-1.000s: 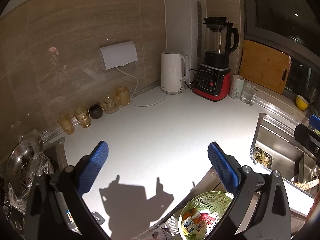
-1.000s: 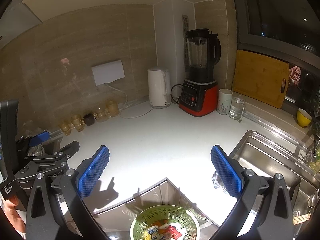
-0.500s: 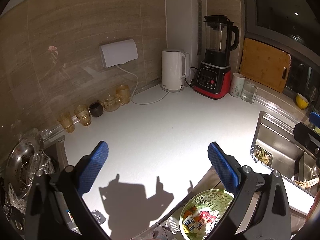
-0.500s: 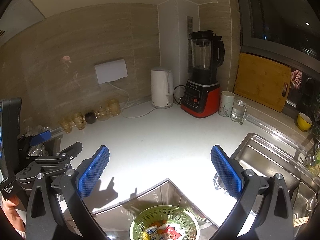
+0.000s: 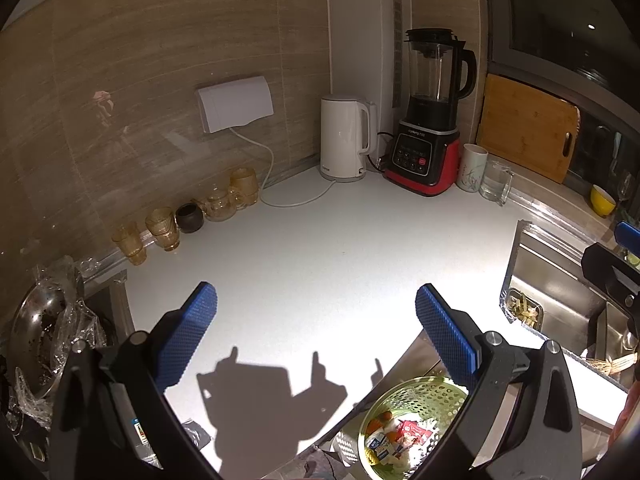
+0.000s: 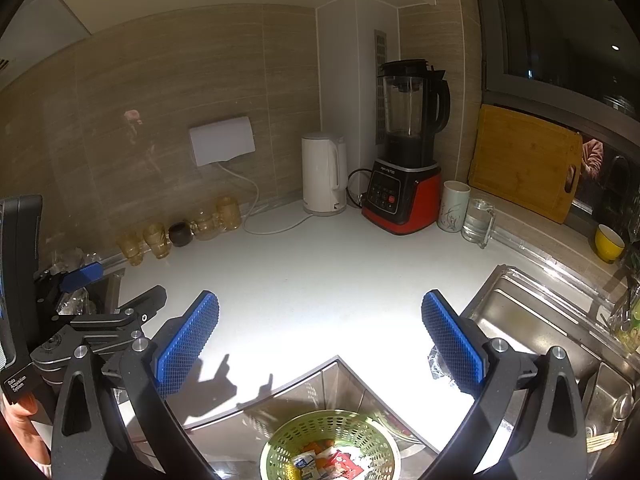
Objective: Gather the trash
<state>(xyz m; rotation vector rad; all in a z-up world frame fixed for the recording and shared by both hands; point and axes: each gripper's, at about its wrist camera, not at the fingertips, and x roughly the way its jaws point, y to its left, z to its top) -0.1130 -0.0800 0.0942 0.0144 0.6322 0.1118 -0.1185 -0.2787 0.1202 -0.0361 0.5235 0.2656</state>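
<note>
A green perforated basket [image 5: 412, 424] with several wrappers and scraps in it sits on the floor below the counter's front edge; it also shows in the right wrist view [image 6: 332, 446]. A crumpled clear wrapper [image 6: 438, 362] lies on the white counter [image 6: 328, 288] beside the sink, by the right finger. My left gripper [image 5: 316, 332] is open and empty above the counter. My right gripper [image 6: 320, 330] is open and empty, also above the counter. The left gripper's body shows in the right wrist view [image 6: 80, 304] at the left.
A white kettle [image 5: 344, 140], a red-based blender [image 5: 430, 136], a mug [image 5: 472, 168] and a glass jug [image 5: 496, 182] stand at the back. Amber glasses [image 5: 164, 228] line the left wall. A steel sink [image 6: 536, 328] lies right. A foil-wrapped pan [image 5: 40, 332] sits far left.
Both grippers have drawn back and risen a little, so the views have shifted slightly. Both stay open. Nothing on the counter has moved.
</note>
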